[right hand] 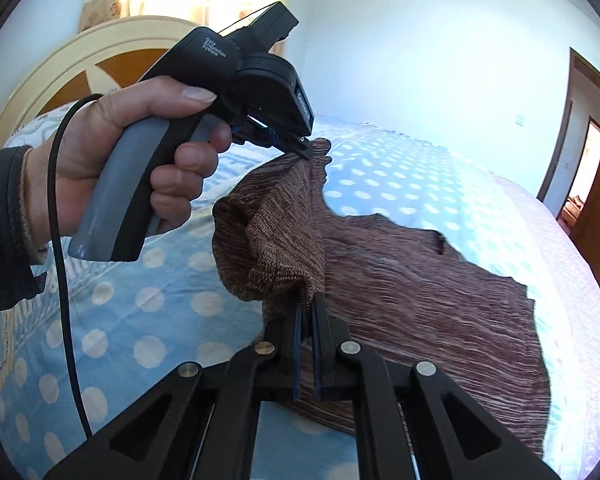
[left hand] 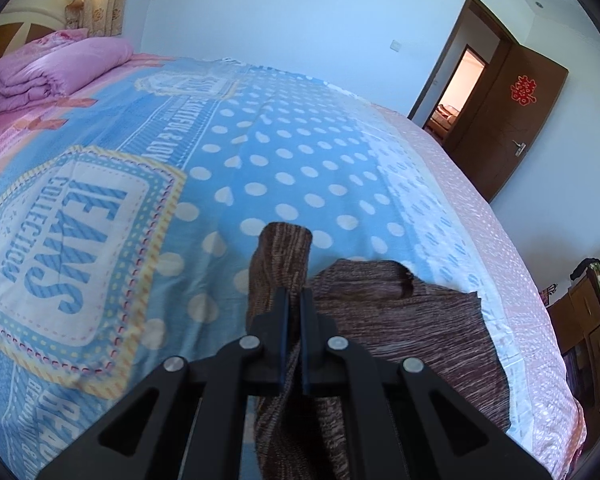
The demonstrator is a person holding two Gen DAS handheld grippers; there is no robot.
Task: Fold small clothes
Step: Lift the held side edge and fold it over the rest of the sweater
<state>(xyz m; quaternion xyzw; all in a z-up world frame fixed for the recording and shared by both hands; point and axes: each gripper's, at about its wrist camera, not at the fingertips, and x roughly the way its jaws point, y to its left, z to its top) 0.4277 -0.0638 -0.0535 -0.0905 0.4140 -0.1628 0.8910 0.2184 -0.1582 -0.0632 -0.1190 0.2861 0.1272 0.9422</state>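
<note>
A brown knit sweater (right hand: 420, 280) lies on the bed, its body spread flat to the right. My left gripper (left hand: 295, 296) is shut on the sweater's sleeve (left hand: 280, 264) and holds it lifted above the bedsheet. In the right wrist view the left gripper (right hand: 306, 150) pinches the sleeve's upper end. My right gripper (right hand: 310, 300) is shut on the same sleeve (right hand: 268, 256) lower down, near where it meets the body. The sleeve hangs folded between the two grippers.
The bed carries a blue polka-dot sheet (left hand: 292, 152) with a "Jeans Collection" print. A folded pink quilt (left hand: 56, 68) lies at the headboard end. A brown door (left hand: 516, 120) stands open at the right, and a wooden cabinet (left hand: 580, 320) stands beside the bed.
</note>
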